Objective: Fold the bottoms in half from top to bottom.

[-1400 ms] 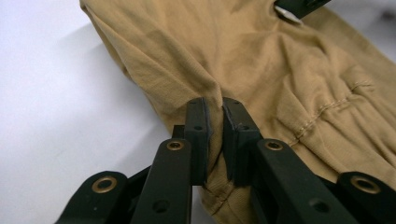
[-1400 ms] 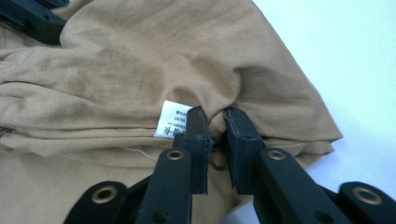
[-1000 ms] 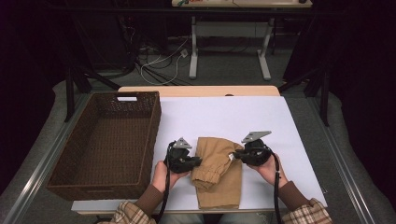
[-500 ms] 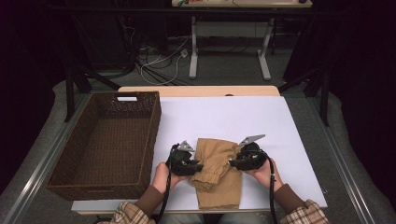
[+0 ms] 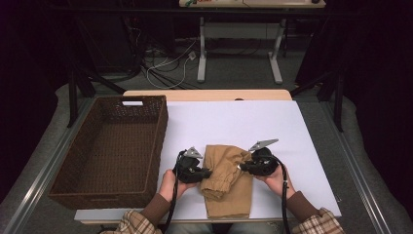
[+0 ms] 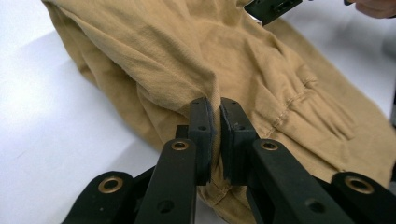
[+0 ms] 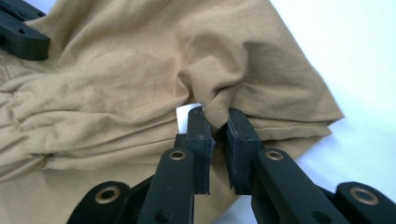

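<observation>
I saw one tan cloth [image 5: 227,181] on the white sheet [image 5: 272,126], just right of one empty basket [image 5: 109,151]. My left gripper [image 5: 208,172] and right gripper [image 5: 242,168], their jaws having just been closing, each pinched its fabric. The near hem lay partly hidden between my sleeves.

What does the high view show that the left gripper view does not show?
High view alone: the brown wicker basket left of the cloth, the person's hands and checked sleeves, and the floor with cables beyond the table.

Left gripper view alone: the left tongs shut on a fold of the tan garment, and the gathered seam up close.

Both: the garment on the white table, with tongs at each side.
</observation>
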A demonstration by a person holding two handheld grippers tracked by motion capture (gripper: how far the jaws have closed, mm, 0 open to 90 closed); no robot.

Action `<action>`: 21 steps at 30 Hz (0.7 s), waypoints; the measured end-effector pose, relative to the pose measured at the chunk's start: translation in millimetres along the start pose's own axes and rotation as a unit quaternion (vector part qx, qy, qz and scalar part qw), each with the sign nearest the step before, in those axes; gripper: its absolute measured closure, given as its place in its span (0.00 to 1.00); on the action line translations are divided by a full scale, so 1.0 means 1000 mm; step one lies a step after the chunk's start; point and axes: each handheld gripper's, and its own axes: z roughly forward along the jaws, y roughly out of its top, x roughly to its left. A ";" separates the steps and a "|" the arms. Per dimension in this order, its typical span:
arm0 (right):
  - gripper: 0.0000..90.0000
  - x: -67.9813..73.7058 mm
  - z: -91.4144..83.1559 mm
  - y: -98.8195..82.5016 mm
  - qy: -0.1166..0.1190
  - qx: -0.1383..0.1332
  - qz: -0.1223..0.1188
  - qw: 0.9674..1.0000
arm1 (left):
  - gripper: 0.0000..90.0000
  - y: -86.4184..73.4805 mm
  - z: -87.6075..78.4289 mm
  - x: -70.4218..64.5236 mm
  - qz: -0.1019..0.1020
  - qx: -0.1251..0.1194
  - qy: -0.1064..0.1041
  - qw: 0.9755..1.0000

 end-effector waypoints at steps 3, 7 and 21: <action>0.91 -0.002 -0.011 0.004 -0.003 -0.008 0.002 1.000 | 0.93 0.001 -0.001 -0.005 0.003 -0.005 -0.006 1.000; 0.91 -0.003 -0.021 0.006 -0.006 -0.011 -0.006 1.000 | 0.93 0.000 0.002 -0.014 0.006 -0.006 -0.018 1.000; 0.60 -0.014 -0.011 0.000 -0.005 0.000 0.012 1.000 | 0.48 0.003 0.000 -0.011 0.008 -0.012 0.021 1.000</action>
